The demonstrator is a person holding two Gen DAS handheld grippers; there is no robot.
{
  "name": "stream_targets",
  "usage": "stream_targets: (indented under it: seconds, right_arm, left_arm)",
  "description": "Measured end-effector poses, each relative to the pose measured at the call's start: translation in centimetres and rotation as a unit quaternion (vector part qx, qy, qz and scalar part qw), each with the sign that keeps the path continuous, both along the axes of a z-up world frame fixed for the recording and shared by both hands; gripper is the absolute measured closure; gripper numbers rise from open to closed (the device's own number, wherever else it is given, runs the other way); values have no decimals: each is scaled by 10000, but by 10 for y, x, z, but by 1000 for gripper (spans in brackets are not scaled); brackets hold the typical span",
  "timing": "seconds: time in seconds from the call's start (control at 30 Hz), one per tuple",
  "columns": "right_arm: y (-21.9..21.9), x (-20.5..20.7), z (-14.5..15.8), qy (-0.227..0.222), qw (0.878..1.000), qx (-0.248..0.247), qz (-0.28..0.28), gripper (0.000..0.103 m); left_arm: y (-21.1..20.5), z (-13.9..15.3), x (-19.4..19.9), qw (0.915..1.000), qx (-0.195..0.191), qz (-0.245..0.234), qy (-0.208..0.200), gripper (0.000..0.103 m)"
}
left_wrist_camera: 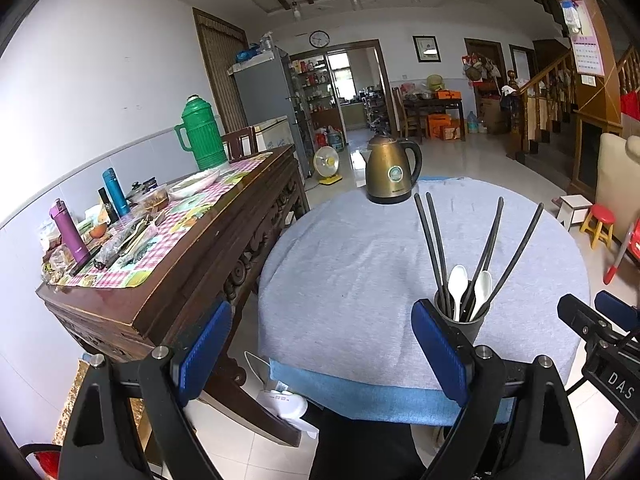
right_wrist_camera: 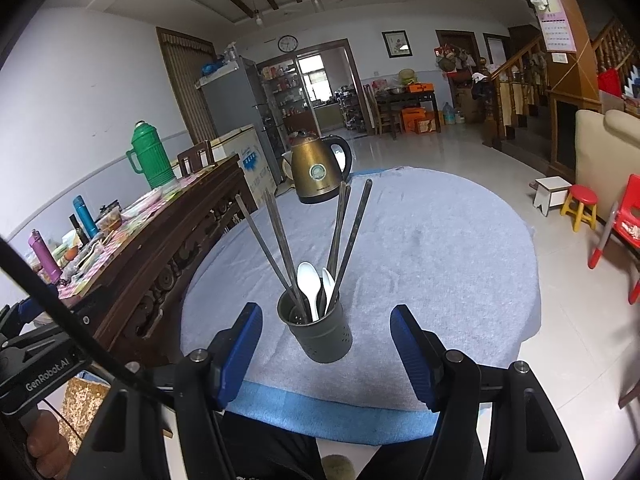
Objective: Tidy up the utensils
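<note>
Nearest, both tools hang at the near edge of the round counter point(right_wrist_camera: 440, 260), which is draped in a pale grey cloth with a blue band along its front. The right tool point(right_wrist_camera: 326, 350) is spread wide with nothing between its blue pads; the holder point(right_wrist_camera: 320, 334) stands on the cloth just beyond the gap, between the two fingers in that view. The left tool point(left_wrist_camera: 322, 354) is likewise spread and empty, over bare cloth, with the holder at its 2 o'clock, just past the right finger.

The dark holder stands upright near the front edge. Four dark chopsticks point(right_wrist_camera: 280, 248) fan out of it, and two white spoons point(right_wrist_camera: 310, 288) sit bowl-up among them.

Further on, at 12 o'clock from the holder, a bronze kettle point(right_wrist_camera: 318, 170) stands at the far rim of the cloth. At 9 to 10 o'clock a carved wooden sideboard point(left_wrist_camera: 192, 264) runs along the wall beside the counter, crowded with a green thermos point(left_wrist_camera: 202, 134), a purple bottle point(left_wrist_camera: 72, 234), a blue bottle point(left_wrist_camera: 116, 192) and dishes. At 3 o'clock on the tiled floor are a red stool point(right_wrist_camera: 582, 208) and a white stool point(right_wrist_camera: 552, 194). Beyond are a fridge point(left_wrist_camera: 266, 92), a wall clock point(left_wrist_camera: 319, 39) and a wooden staircase point(left_wrist_camera: 548, 96).
</note>
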State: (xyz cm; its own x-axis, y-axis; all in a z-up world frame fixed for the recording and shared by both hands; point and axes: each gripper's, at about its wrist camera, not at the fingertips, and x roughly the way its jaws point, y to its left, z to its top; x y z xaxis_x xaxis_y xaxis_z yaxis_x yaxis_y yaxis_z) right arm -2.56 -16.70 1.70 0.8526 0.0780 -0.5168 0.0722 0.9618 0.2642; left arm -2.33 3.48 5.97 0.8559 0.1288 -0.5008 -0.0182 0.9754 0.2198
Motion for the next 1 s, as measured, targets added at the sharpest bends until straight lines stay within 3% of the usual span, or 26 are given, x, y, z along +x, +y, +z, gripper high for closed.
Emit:
stream_targets:
  seconds: [1.0]
  right_arm:
    - [1, -3, -1, 15, 10000, 19, -9, 32]
  left_arm:
    - [0, 4, -4, 10000, -20, -25, -19, 11]
